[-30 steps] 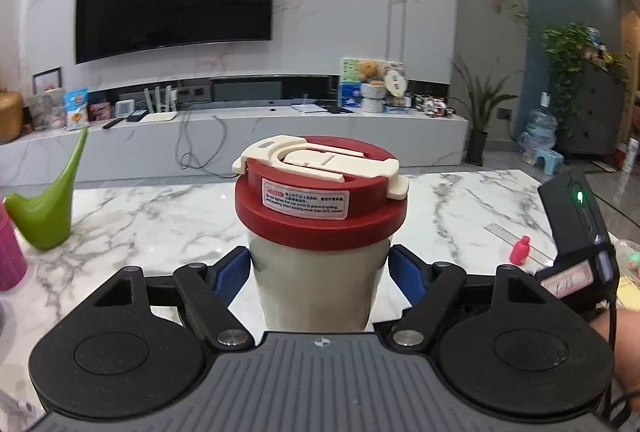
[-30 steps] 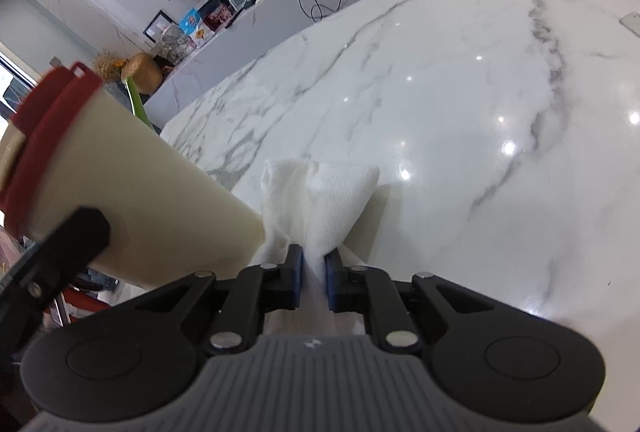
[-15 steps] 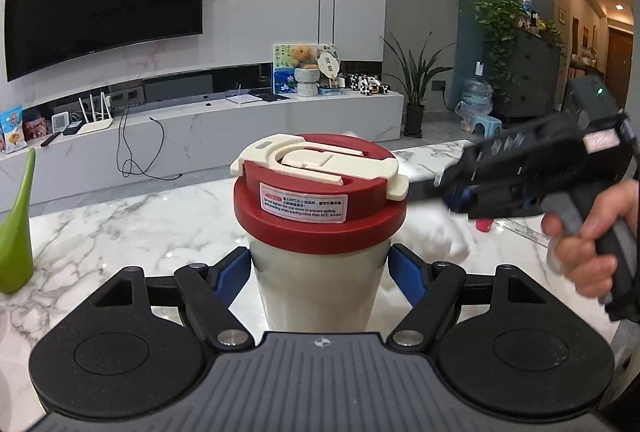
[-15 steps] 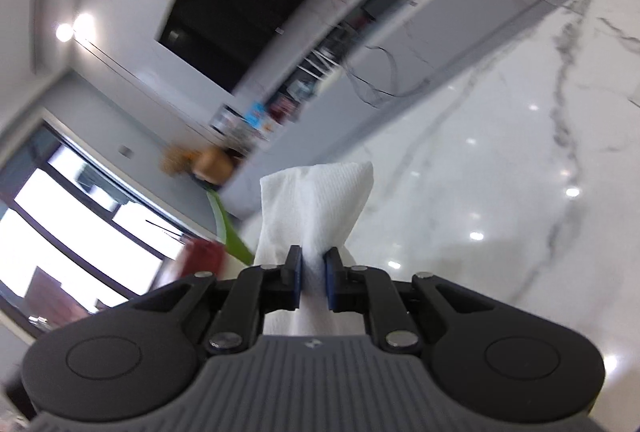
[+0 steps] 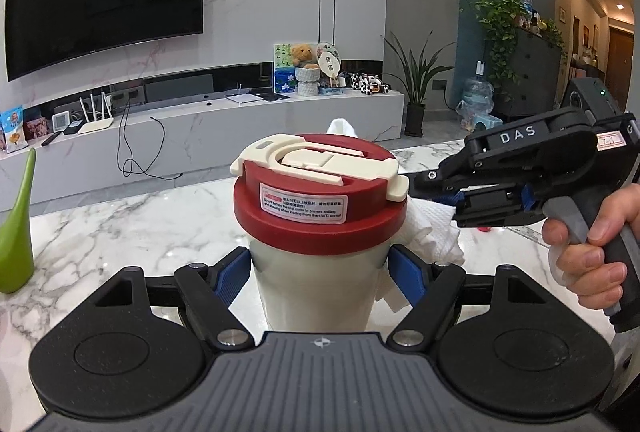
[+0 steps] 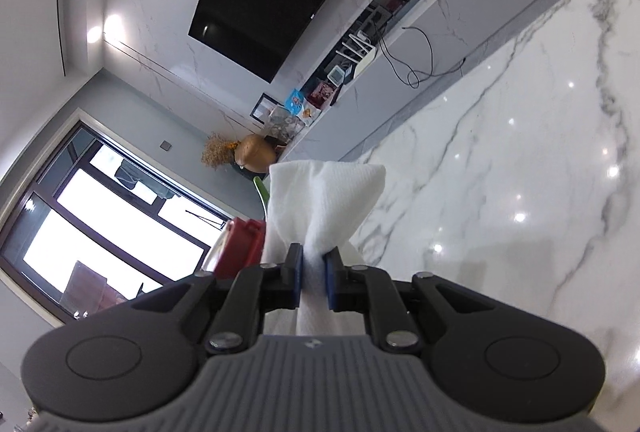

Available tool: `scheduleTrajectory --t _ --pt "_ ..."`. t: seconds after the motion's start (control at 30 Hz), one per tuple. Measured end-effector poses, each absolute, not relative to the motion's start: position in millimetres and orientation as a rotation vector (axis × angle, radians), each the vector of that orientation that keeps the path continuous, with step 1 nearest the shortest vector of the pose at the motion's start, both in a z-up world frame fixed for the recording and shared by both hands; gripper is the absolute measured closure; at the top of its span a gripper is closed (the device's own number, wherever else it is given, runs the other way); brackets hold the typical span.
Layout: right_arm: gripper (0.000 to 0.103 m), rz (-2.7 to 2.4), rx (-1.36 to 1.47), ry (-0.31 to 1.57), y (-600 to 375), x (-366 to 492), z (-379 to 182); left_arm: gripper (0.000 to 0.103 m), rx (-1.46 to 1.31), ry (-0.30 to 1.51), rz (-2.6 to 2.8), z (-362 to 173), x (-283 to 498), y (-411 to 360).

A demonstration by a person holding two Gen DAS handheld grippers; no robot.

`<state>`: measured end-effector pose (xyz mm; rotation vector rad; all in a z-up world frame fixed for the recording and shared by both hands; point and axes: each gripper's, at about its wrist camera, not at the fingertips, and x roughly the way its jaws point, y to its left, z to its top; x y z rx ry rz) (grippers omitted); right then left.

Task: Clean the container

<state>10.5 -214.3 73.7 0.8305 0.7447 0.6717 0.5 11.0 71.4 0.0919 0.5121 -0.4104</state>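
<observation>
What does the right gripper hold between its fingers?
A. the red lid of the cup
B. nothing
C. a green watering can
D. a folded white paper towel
D: the right gripper is shut on the white paper towel, beside the cup with the red lid.

One cup, one paper towel, two tools, one worktop

One cup (image 5: 320, 272) with one red lid (image 5: 316, 208); one paper towel (image 6: 324, 200); two tools, left (image 5: 320, 278) and right (image 6: 313, 282); one hand (image 5: 596, 252); one worktop (image 5: 120, 224); one green watering can (image 5: 16, 228), left edge.

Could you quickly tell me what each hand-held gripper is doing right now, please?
Left hand-held gripper: closed on the cup.
Right hand-held gripper: shut on the paper towel.
</observation>
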Motion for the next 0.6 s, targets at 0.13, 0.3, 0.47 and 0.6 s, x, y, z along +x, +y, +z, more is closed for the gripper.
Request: scheduleTrajectory --t 0.13,0.3,0.47,0.6 --pt "0.089 0.648 0.805 0.793 -208.3 11.0 65.0 0.028 0.092 0.510 -0.411 71.3 0.6 11.5" --pt "0.089 0.605 0.772 0.859 -201.7 13.5 48.3 0.028 0.092 0.509 -0.412 70.9 1.3 12.4" --pt "0.089 0.557 0.709 0.929 -193.1 14.0 33.3 0.028 0.089 0.509 -0.410 71.3 0.9 12.6" --pt "0.089 0.525 0.664 0.971 -185.8 12.2 22.8 0.028 0.086 0.506 -0.405 70.5 0.0 11.9"
